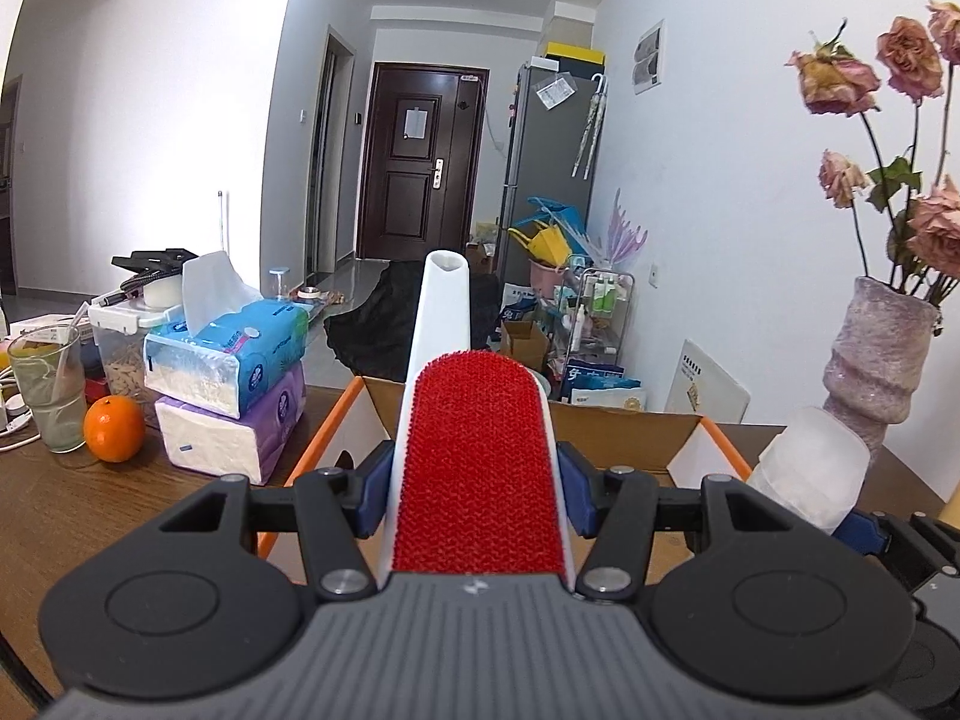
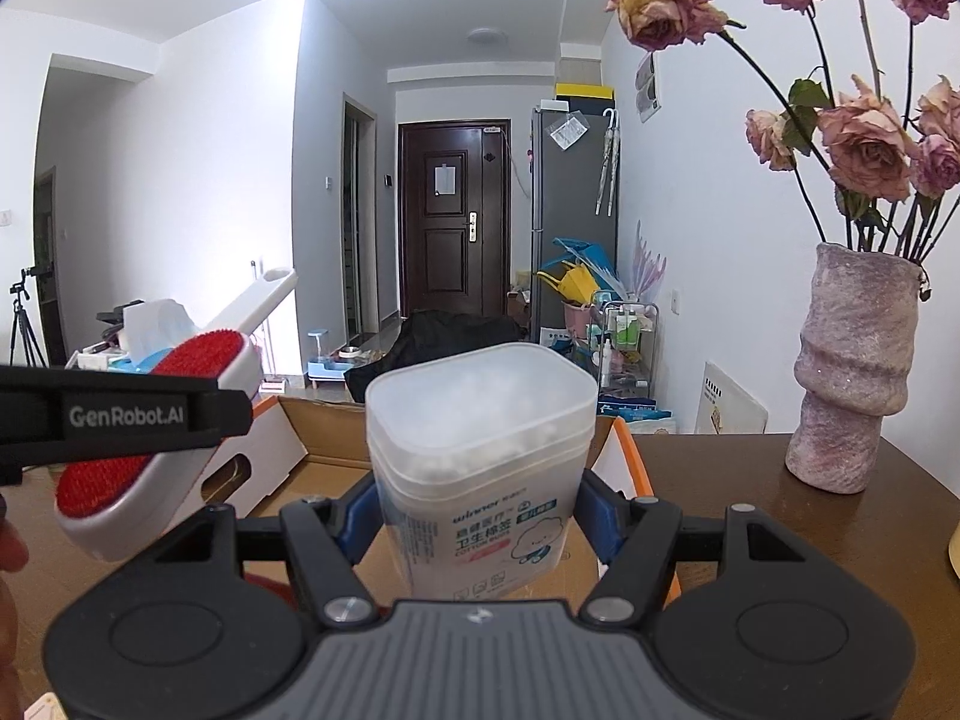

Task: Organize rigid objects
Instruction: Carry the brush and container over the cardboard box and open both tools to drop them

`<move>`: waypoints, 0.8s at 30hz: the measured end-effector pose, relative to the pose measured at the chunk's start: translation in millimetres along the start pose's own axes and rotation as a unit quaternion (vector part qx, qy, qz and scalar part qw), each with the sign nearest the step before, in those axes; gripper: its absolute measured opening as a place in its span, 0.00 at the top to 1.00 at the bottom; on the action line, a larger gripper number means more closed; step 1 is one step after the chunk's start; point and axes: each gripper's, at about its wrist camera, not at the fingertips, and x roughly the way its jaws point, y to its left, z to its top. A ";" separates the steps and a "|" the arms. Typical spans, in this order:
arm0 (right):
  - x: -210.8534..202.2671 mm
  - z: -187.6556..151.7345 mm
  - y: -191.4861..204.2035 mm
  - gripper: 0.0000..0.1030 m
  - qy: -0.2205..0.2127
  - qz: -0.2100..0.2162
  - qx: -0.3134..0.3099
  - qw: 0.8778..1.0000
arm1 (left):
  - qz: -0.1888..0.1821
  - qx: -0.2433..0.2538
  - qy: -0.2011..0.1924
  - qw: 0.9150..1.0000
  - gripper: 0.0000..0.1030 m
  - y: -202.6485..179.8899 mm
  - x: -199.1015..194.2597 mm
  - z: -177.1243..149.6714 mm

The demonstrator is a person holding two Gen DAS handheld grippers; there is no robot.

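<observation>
We hold a red lint brush [image 1: 477, 456] clamped in our left claw [image 1: 474, 504] and a cotton-swab tub [image 2: 480, 474] clamped in our right claw [image 2: 480, 522], both above the open cardboard box [image 1: 624, 438] on the table [image 1: 90, 504], neither dropped in yet.

My left wrist view sits right behind the left gripper [image 1: 474, 480], tilted slightly down along the lint brush [image 1: 477, 468] it carries, facing the cardboard box [image 1: 624, 438] and the dark door [image 1: 420, 162] far down the hall. My right wrist view looks the same way from just beside it, close behind the cotton swab tub [image 2: 480, 468]. Both share the box, door, fridge [image 1: 540, 180] and vase [image 1: 876, 354]; each also catches the other's load at its edge
</observation>
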 end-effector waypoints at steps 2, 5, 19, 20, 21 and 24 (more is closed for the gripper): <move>5.3 0.8 0.3 0.36 0.002 -0.001 -0.002 1.000 | 0.002 0.000 0.001 1.000 0.45 1.1 5.8 1.3; 12.7 2.1 1.5 0.36 0.004 -0.002 -0.006 1.000 | 0.002 0.001 0.000 1.000 0.45 1.9 13.7 3.1; 39.8 9.6 6.7 0.36 0.013 -0.010 -0.022 1.000 | 0.009 0.017 0.005 1.000 0.45 1.9 48.6 10.9; 41.5 10.1 7.5 0.36 0.014 -0.010 -0.023 1.000 | 0.010 0.018 0.006 1.000 0.44 1.9 50.8 10.9; 43.5 10.7 7.0 0.36 0.015 -0.011 -0.024 1.000 | 0.010 0.019 0.007 1.000 0.45 2.2 53.6 11.1; 47.4 11.7 6.9 0.36 0.016 -0.012 -0.026 0.999 | 0.015 0.024 0.010 1.000 0.45 3.1 61.1 11.1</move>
